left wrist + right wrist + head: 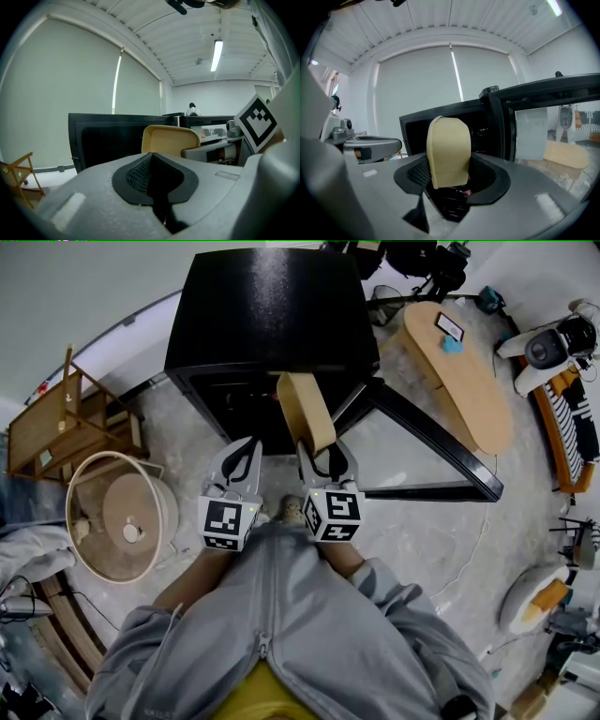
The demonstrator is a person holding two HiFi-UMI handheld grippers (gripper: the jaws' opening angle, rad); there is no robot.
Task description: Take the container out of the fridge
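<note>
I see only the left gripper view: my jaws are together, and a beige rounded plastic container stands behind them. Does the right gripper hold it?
Observer: Yes. In the right gripper view the right gripper is shut on the beige rounded plastic container.
Operator: Is it outside the fridge?
Observer: The head view shows it at the open front of the black box-shaped fridge; whether its far end is clear I cannot tell.
Operator: Where is the door?
Observer: The black fridge door stands swung wide open on the right.
</note>
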